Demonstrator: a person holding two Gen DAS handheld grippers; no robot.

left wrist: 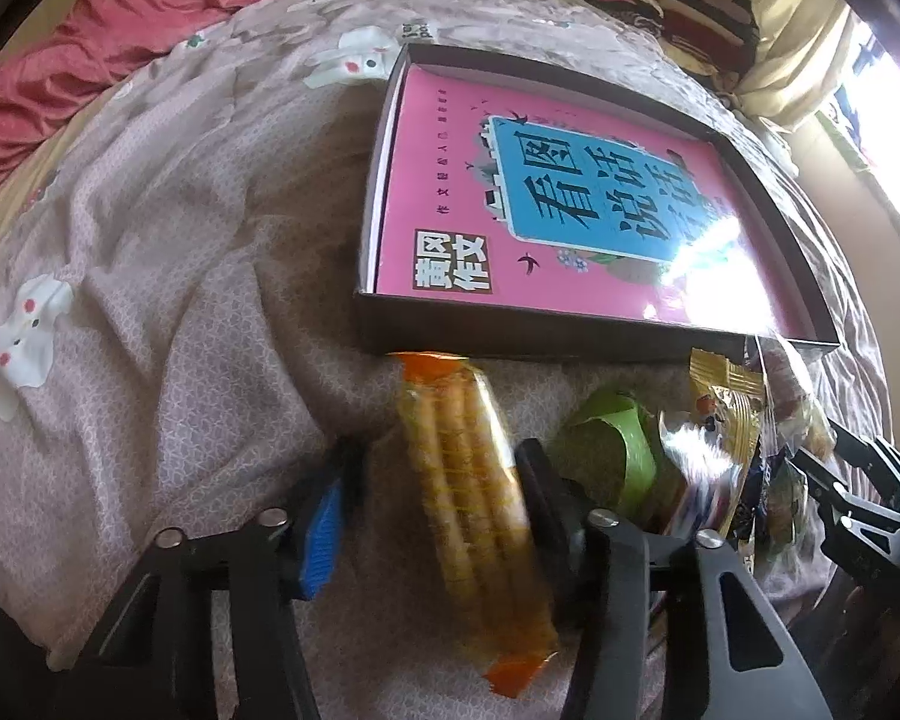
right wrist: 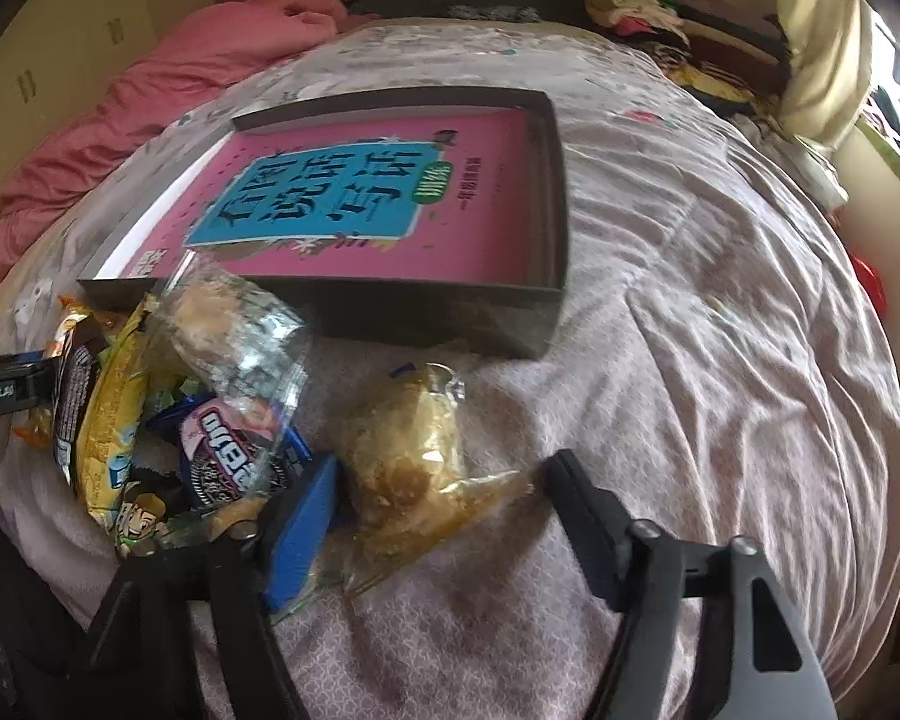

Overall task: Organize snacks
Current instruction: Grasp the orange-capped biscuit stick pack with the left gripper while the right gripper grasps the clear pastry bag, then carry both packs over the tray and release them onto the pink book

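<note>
1. The wafer-roll packet (left wrist: 471, 501) lies on the bedspread (left wrist: 150, 276), between the left gripper (left wrist: 435, 495)'s parted jaws, its right side against one.
2. The clear-wrapped pastry (right wrist: 411, 456) sits between the right gripper (right wrist: 444, 498)'s open jaws.
3. Just beyond lies the dark tray (right wrist: 555, 180) holding a pink book (right wrist: 354, 204).

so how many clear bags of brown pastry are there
2: one clear bag of brown pastry lies between the right gripper's jaws, another leans on the shallow dark box's front wall. The pile may hide more.
</note>
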